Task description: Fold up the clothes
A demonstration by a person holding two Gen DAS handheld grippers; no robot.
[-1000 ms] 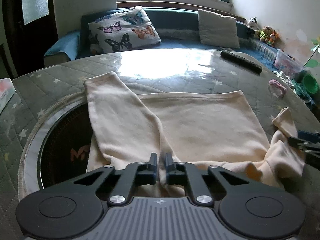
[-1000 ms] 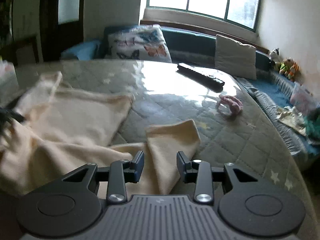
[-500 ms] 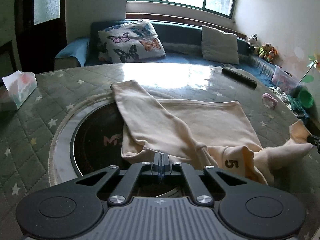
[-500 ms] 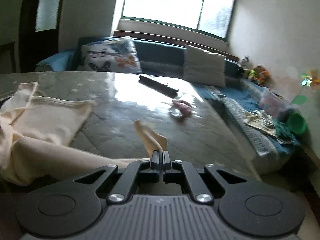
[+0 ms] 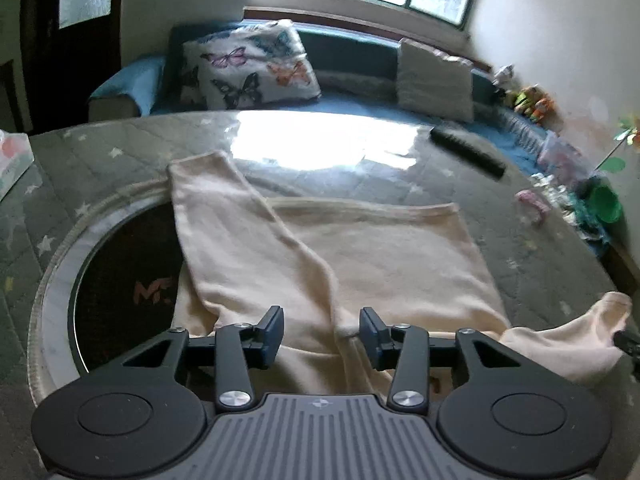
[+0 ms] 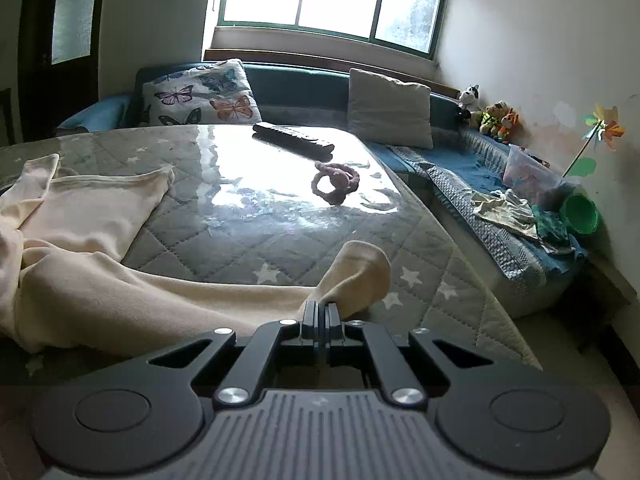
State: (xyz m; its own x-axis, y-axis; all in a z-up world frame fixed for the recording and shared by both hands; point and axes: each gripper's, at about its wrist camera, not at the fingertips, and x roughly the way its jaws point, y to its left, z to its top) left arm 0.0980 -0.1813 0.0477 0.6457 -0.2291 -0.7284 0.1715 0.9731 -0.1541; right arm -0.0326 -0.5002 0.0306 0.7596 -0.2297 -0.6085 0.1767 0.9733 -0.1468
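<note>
A cream sweater (image 5: 380, 264) lies on the round quilted table (image 5: 120, 152), one sleeve (image 5: 224, 232) folded across its body. My left gripper (image 5: 322, 330) is open just above the sweater's near edge, holding nothing. My right gripper (image 6: 320, 310) is shut on the cuff end of the other sleeve (image 6: 352, 272), stretched out to the right over the table; that sleeve also shows at the far right of the left wrist view (image 5: 572, 340). The sweater's body shows at the left of the right wrist view (image 6: 92, 208).
A black remote (image 6: 294, 140) and a pink hair tie (image 6: 334, 182) lie on the far table. A dark round inset (image 5: 120, 280) sits under the sweater's left side. A tissue box (image 5: 12, 156) is at far left. A sofa with cushions (image 6: 200, 94) runs behind.
My left gripper has opened and let go of the sweater's near edge. My right gripper stays shut on the sleeve cuff and has stretched it out to the right.
</note>
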